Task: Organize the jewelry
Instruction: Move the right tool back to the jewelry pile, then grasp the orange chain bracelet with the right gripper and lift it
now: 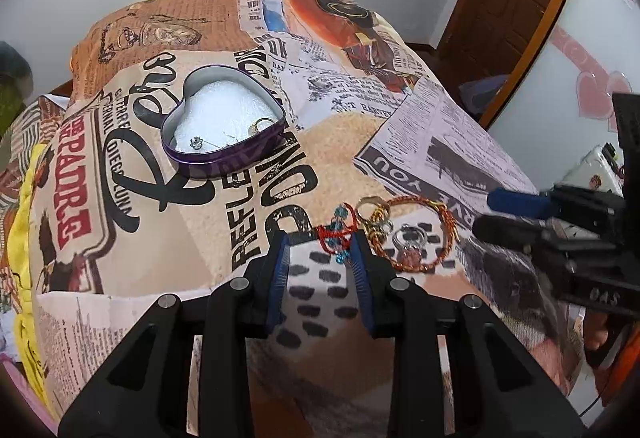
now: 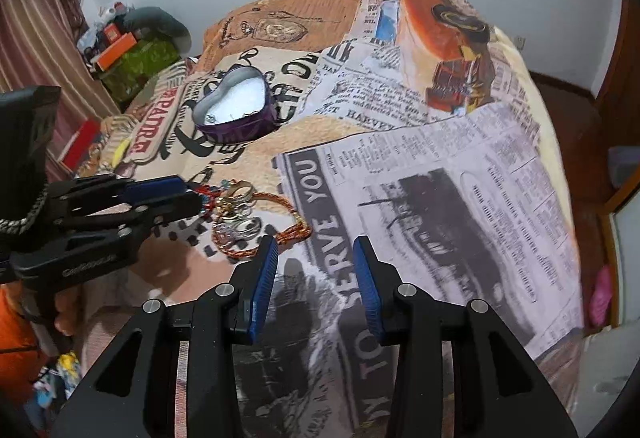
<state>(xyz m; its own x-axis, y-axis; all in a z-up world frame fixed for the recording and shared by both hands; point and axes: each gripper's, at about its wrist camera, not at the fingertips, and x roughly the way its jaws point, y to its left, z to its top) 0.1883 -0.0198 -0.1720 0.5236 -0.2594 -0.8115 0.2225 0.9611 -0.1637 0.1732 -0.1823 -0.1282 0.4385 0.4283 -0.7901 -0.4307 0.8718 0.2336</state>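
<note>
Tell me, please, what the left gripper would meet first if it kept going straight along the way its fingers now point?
Most likely the red thread bracelet with blue beads, lying between the left gripper fingertips on the bedspread. Contact cannot be told. The heart-shaped tin sits farther off, to the left.

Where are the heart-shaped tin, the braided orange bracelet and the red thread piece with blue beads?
heart-shaped tin (image 1: 224, 154): left wrist view, purple front wall.
braided orange bracelet (image 1: 448, 226): left wrist view, right side of loop.
red thread piece with blue beads (image 1: 334, 236): left wrist view, red thread between the gripper fingers.

Glossy purple metal heart tin, matt printed cloth bedspread, shiny metal rings, twisted wire bangle
</note>
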